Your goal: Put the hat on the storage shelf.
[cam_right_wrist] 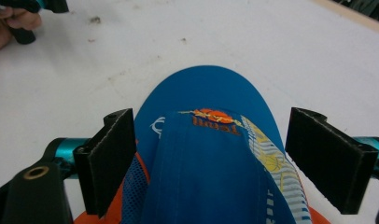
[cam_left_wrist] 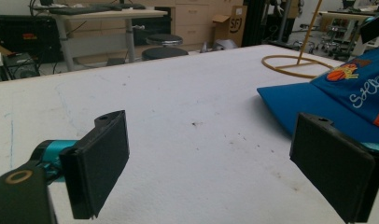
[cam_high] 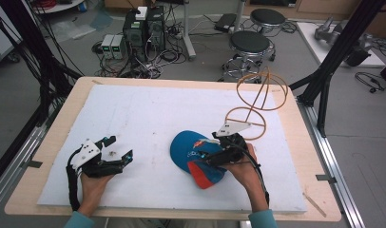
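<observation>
A blue cap (cam_high: 184, 149) with an orange underside and an orange emblem lies on the white mat (cam_high: 148, 118), right of centre. My right gripper (cam_high: 205, 152) reaches over it from the right. In the right gripper view the crown (cam_right_wrist: 206, 88) sits between the open jaws (cam_right_wrist: 211, 158); the left pad is close against the cap's side and the right pad stands apart from it. My left gripper (cam_high: 120, 147) rests at the mat's left, open with nothing between its jaws (cam_left_wrist: 215, 163). The cap's brim (cam_left_wrist: 346, 88) lies to its right.
A tan wire stand (cam_high: 257, 95) of hoops rises at the mat's back right, just behind the cap; its base ring (cam_left_wrist: 295, 65) lies on the mat. The wooden table edge (cam_high: 53, 142) frames the mat. Stools (cam_high: 248, 45), computers and cables sit on the floor beyond.
</observation>
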### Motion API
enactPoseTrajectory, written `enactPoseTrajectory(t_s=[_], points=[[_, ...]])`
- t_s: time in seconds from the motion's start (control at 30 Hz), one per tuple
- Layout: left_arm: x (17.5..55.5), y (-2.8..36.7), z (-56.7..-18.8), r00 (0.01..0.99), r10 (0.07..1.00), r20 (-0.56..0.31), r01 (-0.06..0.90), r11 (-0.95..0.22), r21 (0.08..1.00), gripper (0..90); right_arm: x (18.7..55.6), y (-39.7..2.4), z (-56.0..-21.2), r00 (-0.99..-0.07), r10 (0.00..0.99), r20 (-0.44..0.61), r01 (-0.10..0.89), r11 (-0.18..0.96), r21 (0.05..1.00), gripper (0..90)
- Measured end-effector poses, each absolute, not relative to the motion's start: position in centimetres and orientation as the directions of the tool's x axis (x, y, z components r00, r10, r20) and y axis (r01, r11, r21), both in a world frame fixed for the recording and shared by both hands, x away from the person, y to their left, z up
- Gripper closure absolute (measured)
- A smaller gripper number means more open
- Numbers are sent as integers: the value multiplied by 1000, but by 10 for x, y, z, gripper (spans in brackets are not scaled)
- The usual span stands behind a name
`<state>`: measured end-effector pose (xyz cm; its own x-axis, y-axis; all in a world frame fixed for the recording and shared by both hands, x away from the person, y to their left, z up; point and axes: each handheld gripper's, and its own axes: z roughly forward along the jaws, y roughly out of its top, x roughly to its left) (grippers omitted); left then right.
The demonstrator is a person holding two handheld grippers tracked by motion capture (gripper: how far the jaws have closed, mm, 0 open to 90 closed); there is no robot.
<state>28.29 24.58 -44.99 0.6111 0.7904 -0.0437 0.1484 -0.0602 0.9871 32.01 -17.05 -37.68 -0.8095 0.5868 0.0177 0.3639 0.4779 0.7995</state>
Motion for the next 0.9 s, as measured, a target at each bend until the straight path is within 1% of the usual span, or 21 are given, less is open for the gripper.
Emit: enactPoseTrajectory(t_s=[0.07,0.17,0.2,0.23,0.3,0.37,0.47,0.5,0.63,0.73,0.77,0.8,0.83,0.87,0.9], points=[[283,246,-450,612,790,-44,148,-59,987,121,323,-169,-380,-807,590,24,384,493,781,199],[283,246,-450,613,789,-44,147,-60,987,121,324,-167,-384,-806,592,10,395,525,754,200],[283,246,-450,612,789,-43,147,-61,987,121,325,-165,-387,-809,588,-10,399,562,725,225],[283,246,-450,613,789,-41,147,-63,987,121,324,-164,-388,-810,587,-6,408,570,713,252],[283,246,-450,612,790,-43,147,-60,987,121,324,-163,-388,-812,583,-11,405,577,709,265],[283,246,-450,613,789,-45,147,-59,987,121,324,-162,-389,-814,581,-19,402,586,704,314],[283,246,-450,614,788,-44,146,-59,987,121,324,-164,-389,-812,583,-18,405,586,702,340],[283,246,-450,614,789,-41,146,-62,987,122,324,-165,-389,-814,580,-12,408,587,699,368],[283,246,-450,613,789,-41,146,-63,987,124,325,-164,-390,-815,579,-6,412,587,697,364],[283,246,-450,614,789,-41,146,-63,987,124,328,-162,-392,-812,584,0,420,583,695,385],[283,246,-450,614,788,-41,146,-63,987,125,329,-160,-392,-815,580,-6,413,588,696,437],[283,246,-450,613,789,-41,145,-62,987,125,329,-160,-392,-815,580,-6,413,588,696,437],[283,246,-450,614,788,-41,146,-62,987,125,330,-158,-393,-822,570,-16,401,598,694,502],[283,246,-450,613,789,-40,146,-63,987,125,330,-158,-393,-822,570,-16,401,598,694,502],[283,246,-450,614,788,-41,146,-63,987,125,330,-158,-393,-820,572,-17,402,598,694,561]])
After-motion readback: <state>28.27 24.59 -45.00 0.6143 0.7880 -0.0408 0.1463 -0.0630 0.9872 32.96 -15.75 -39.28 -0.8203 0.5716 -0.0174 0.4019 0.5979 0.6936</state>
